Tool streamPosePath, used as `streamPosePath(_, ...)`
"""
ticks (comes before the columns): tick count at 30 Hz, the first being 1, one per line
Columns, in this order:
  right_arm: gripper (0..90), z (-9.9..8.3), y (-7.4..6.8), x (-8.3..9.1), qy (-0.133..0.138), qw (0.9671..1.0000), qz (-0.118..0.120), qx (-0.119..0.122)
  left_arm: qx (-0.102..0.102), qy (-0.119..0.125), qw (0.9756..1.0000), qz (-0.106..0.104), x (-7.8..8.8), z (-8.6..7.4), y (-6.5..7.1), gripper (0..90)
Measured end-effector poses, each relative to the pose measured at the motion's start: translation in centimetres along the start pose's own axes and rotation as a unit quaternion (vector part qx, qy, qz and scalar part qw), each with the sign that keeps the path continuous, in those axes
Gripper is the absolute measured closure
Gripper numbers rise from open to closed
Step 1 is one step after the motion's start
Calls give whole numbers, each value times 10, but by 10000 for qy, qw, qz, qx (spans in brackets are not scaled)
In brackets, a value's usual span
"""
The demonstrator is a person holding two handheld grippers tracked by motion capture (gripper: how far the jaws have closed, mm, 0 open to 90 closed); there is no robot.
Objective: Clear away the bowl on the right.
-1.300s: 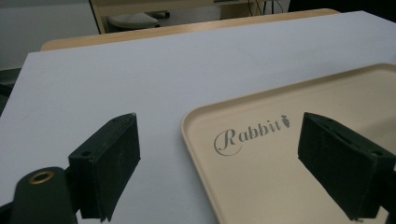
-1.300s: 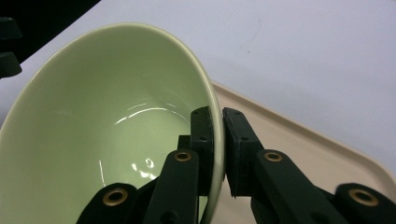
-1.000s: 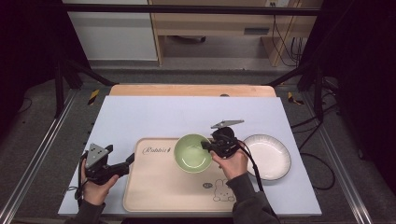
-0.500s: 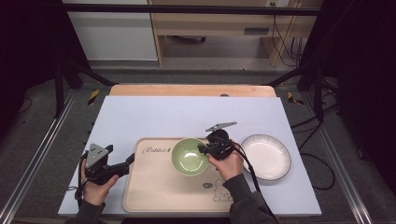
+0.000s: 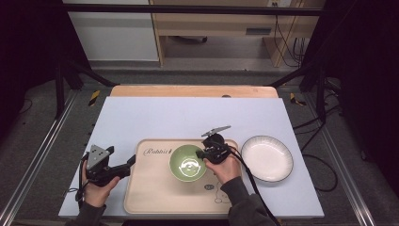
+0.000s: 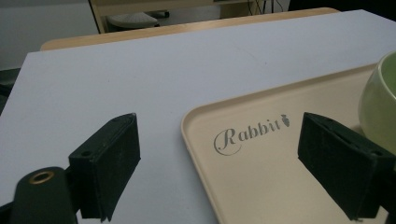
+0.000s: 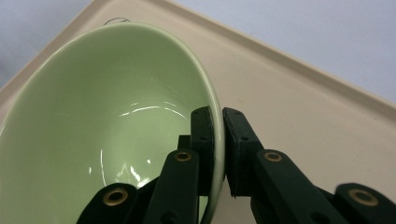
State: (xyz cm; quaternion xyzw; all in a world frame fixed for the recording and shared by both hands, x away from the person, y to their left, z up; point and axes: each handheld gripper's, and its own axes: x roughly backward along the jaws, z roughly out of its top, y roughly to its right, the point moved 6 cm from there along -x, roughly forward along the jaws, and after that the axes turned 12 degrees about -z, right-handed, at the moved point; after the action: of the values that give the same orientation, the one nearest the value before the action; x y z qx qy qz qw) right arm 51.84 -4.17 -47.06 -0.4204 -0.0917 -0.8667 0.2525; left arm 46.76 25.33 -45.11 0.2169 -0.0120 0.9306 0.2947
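Green bowl (image 5: pixel 187 163) sits over the beige tray (image 5: pixel 150 188), its rim pinched between the right gripper's (image 7: pixel 217 140) clamped jaws. Whether it rests there yet is unclear; release remains. Left gripper (image 6: pixel 219 163) hovers, jaws apart, at the tray's corner. White plate (image 5: pixel 267 158) lies beside.

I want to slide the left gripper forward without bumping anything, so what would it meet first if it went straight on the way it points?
The left gripper, jaws open, straddles the near-left corner of the beige tray. Straight on, the right-hand jaw would probably meet the green bowl first, though depth is hard to judge.
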Motion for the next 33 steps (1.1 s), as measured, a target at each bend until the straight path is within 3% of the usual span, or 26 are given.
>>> streamPosePath(12,834,-5,-7,-12,-237,9997,42,-18,2,-1,10000,0,0,0,0,128)
streamPosePath(17,835,-6,-4,-14,-206,9997,100,13,-7,-6,10000,-3,0,0,0,127)
streamPosePath(28,841,-10,0,-19,-382,9990,174,-175,-2,-7,10000,-3,0,0,0,128)
streamPosePath(33,840,-11,1,-20,-391,9990,174,-116,-6,-23,10000,-3,0,-1,0,128)
